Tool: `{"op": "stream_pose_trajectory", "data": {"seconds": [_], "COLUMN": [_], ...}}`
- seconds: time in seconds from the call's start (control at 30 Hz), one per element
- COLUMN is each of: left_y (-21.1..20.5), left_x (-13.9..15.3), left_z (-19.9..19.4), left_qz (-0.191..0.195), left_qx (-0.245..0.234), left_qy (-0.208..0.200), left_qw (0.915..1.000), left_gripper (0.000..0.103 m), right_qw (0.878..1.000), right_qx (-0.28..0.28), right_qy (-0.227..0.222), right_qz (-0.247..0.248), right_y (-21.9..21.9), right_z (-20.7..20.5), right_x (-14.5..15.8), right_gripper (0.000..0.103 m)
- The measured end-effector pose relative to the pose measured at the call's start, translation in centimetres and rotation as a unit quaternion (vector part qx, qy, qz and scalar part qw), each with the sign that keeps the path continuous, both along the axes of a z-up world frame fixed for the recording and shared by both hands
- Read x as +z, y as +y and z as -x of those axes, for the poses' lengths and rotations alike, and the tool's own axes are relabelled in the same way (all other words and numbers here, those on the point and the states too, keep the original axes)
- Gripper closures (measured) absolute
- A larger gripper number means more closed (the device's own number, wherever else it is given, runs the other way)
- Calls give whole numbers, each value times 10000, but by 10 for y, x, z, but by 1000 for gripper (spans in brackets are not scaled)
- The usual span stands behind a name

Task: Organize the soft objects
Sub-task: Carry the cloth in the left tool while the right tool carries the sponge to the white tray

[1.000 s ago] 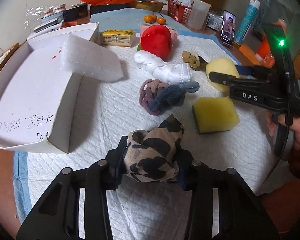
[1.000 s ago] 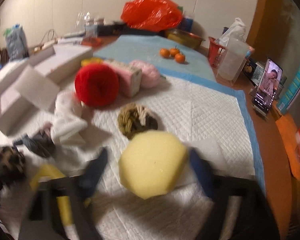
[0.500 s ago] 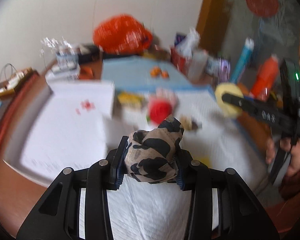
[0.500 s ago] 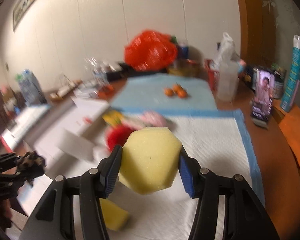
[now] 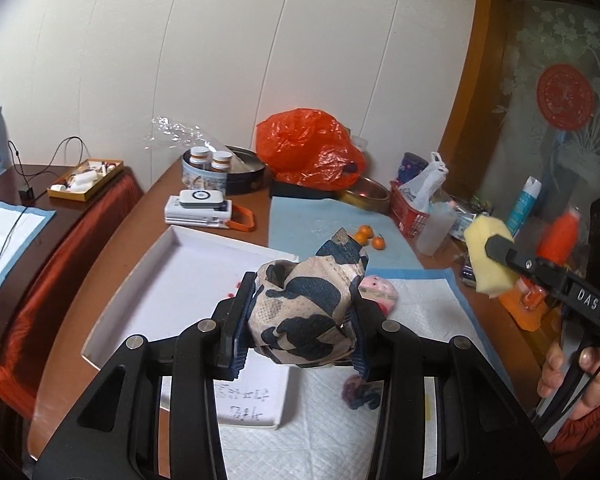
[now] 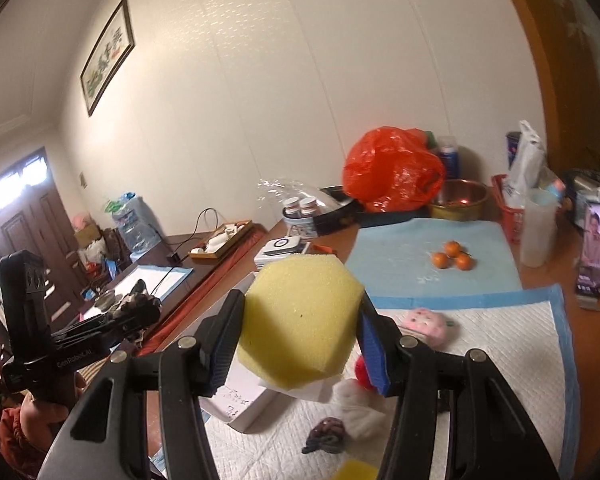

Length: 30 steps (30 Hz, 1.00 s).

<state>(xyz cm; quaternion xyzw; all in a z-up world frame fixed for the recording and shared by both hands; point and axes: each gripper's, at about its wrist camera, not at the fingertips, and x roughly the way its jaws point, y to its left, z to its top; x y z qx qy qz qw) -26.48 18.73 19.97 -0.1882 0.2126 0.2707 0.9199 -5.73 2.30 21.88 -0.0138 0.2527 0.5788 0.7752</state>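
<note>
Left gripper [image 5: 300,330] clamps one knotted, spotted cloth bundle [image 5: 306,312]; right gripper [image 6: 300,350] clamps one porous yellow faceted sponge [image 6: 300,320]; three tangerines [image 6: 452,256] sit near the blue mat's [image 6: 400,256] far edge.

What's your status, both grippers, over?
Left gripper shut on patterned cloth bundle, lifted. Right gripper shut on yellow sponge, lifted. White box below, open, nothing blocking it.

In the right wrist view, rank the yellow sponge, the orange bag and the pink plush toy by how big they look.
1. yellow sponge, though it sits nearest the camera, so that inflates it
2. orange bag
3. pink plush toy
</note>
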Motion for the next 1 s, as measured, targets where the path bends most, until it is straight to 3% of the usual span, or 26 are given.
{"op": "stream_pose_trajectory", "data": {"seconds": [0.13, 0.27, 0.37, 0.5, 1.0], "left_y": [9, 13, 21, 30, 84], "left_x": [25, 42, 35, 25, 1], "left_z": [7, 23, 33, 33, 35], "left_qz": [-139, -256, -62, -41, 262], "left_qx": [5, 161, 259, 317, 190], "left_qy": [-156, -450, -495, -264, -80], "left_qw": [9998, 9985, 9984, 9991, 9994], "left_gripper": [63, 63, 63, 63, 63], "right_qw": [9996, 9983, 9975, 9979, 9991], "right_qx": [174, 415, 543, 593, 391], "right_qy": [-200, -41, 97, 150, 137], "right_qz": [-80, -396, -445, -193, -107], "right_y": [19, 33, 45, 61, 98], "right_z": [9, 22, 34, 40, 58], "right_x": [22, 37, 28, 15, 20], "right_gripper": [49, 48, 48, 48, 48]}}
